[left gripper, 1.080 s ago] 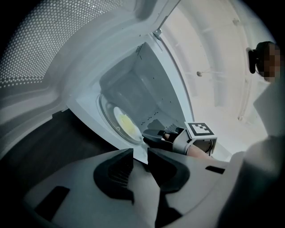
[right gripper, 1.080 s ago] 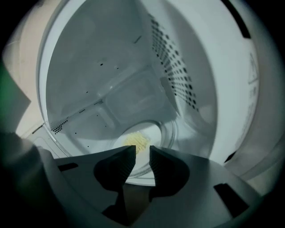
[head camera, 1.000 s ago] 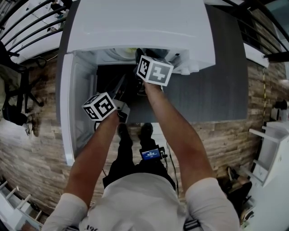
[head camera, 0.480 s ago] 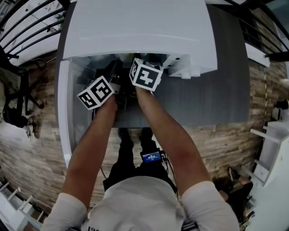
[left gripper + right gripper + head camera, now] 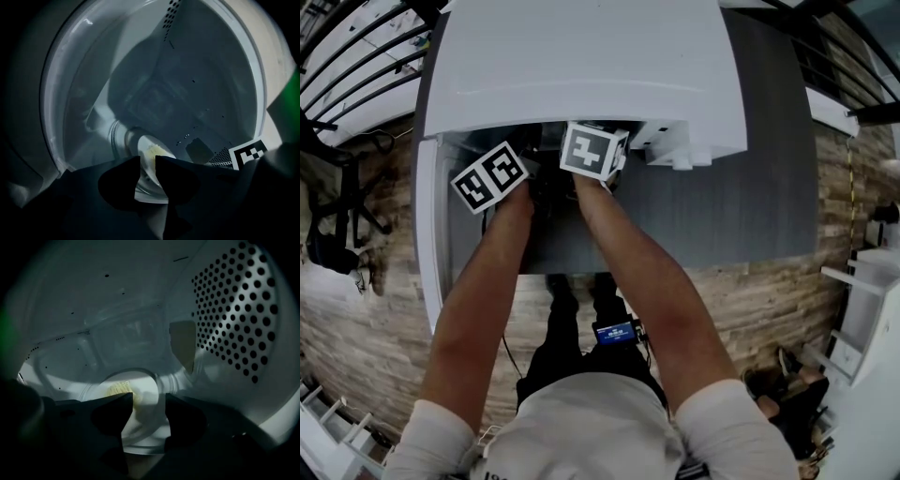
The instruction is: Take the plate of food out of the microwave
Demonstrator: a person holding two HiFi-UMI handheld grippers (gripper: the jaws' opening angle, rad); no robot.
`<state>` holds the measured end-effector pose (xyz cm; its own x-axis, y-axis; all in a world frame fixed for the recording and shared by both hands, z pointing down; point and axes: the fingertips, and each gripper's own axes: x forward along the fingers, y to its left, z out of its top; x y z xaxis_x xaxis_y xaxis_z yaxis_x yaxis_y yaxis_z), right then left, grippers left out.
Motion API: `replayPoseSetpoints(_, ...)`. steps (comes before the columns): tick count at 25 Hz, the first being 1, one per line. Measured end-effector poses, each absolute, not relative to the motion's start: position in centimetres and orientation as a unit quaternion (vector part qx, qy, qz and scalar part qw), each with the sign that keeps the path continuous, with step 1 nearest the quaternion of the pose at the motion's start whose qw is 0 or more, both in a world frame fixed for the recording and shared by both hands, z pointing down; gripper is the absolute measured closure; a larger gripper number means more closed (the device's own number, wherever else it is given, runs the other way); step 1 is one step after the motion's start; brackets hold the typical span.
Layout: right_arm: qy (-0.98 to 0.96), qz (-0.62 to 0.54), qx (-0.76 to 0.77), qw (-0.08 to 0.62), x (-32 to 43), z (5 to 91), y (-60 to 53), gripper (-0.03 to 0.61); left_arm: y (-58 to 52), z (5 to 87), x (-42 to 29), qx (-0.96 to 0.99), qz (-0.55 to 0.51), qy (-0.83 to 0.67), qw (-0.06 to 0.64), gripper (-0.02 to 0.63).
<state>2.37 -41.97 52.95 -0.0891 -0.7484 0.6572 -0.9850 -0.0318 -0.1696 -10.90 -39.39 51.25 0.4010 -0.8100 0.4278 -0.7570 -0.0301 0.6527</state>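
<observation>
Both claws are reaching into the open white microwave (image 5: 581,66), which sits on a grey table (image 5: 722,206). Its door (image 5: 431,244) is swung out on the far side of the left claw.

The right claw (image 5: 149,401) is released. Its 2 jaws have just been opening and now stand wide apart, gripping nothing. The white plate (image 5: 146,386) lies just ahead of and below its tips, showing through the gap, with a small yellowish heap of food (image 5: 118,389) on it ahead of the left jaw. The perforated wall (image 5: 234,310) is off to this claw's right.

The left claw (image 5: 147,161) is also released, though with a narrower gap. The plate rim shows in that gap just past the tips. It's pretty dark in there, so I can't say for sure whether a pad touches the rim, but it doesn't look clamped.
</observation>
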Motion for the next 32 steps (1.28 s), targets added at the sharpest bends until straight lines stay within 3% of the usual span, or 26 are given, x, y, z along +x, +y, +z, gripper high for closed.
replayPoseSetpoints(3, -0.677, 0.324, 0.633, 0.191, 2.0, 53.2, -41.6, 0.371, -39.5, 51.4, -11.0, 0.716, -0.037, -0.542, 0.439, 0.532)
replayPoseSetpoints(4, -0.68, 0.333, 0.626, 0.188, 1.9, 53.3, -41.4, 0.443, -39.5, 51.4, -11.0, 0.716, -0.04, -0.541, 0.44, 0.532)
replayPoseSetpoints(5, -0.683, 0.338, 0.622, 0.181, 1.8, 53.3, -41.4, 0.47, -39.5, 51.4, -11.1, 0.715, -0.042, -0.54, 0.441, 0.532)
replayPoseSetpoints(25, -0.694, 0.365, 0.604, 0.142, 2.7, 52.5, -37.0, 0.532, -34.0, 53.1, -10.4, 0.718, -0.044, -0.51, 0.472, 0.532)
replayPoseSetpoints(32, -0.692, 0.434, 0.57, 0.085, 2.2, 52.7, -36.7, 0.532, -34.3, 52.3, -9.5, 0.727, -0.056, -0.49, 0.479, 0.532)
